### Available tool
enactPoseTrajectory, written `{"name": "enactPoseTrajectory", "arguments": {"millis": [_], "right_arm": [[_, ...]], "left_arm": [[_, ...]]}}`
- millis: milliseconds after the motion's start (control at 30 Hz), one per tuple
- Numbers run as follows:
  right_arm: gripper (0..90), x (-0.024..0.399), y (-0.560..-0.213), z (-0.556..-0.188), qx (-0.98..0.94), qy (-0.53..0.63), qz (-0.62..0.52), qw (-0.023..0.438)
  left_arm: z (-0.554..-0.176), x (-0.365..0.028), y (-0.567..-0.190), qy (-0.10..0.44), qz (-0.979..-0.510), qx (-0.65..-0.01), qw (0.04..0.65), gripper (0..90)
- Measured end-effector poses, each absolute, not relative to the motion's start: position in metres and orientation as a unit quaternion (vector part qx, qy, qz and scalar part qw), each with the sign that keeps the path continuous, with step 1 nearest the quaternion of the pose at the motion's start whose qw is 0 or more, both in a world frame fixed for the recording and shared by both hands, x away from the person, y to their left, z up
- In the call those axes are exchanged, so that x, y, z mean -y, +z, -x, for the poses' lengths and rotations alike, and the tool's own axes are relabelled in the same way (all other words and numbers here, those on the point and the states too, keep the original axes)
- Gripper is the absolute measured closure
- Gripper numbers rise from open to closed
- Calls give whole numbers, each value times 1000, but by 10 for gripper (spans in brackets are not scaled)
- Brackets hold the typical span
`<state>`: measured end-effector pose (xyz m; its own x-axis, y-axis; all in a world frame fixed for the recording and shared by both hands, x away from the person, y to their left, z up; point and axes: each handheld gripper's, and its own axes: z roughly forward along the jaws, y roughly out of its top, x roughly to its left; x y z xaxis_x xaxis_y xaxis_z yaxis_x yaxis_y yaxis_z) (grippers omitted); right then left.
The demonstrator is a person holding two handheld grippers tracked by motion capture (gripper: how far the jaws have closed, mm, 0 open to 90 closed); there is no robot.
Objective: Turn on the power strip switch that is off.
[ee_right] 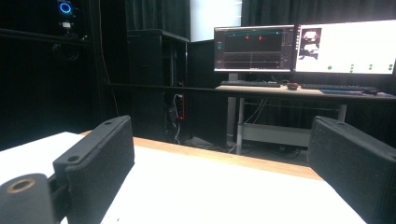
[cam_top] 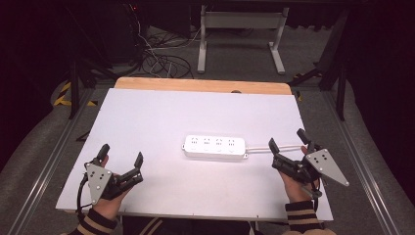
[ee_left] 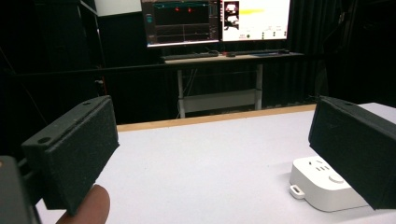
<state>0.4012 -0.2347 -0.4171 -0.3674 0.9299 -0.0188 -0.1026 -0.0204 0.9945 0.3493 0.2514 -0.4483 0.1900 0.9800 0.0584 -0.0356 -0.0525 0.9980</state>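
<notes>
White oblong plastic power strip [cam_top: 215, 147] flat mid-tabletop, long axis parallel to the near edge, cord toward the right edge; between left gripper [cam_top: 121, 158] and right gripper [cam_top: 287, 140], both wide and empty, right apparently nearer.

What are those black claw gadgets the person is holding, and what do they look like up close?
Each is a hand-held gripper, left and right, built in black with two flat, rectangular jaws faced in rough, textured padding. A grey three-cornered plate dotted with small holes sits on top of each. A black cable loops from the left one. The person wears dark sleeves with tan stripes at the cuffs.
</notes>
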Motion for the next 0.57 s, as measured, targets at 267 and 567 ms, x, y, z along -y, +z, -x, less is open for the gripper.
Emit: {"name": "enactPoseTrajectory", "arguments": {"millis": [267, 567], "right_arm": [[84, 234, -417, -402, -559, 608, -371, 424], [89, 233, -418, -403, -562, 604, -374, 424]], "left_arm": [[-349, -252, -448, 471, -552, -429, 539, 19], [-350, -252, -448, 471, -552, -428, 539, 19]]}}
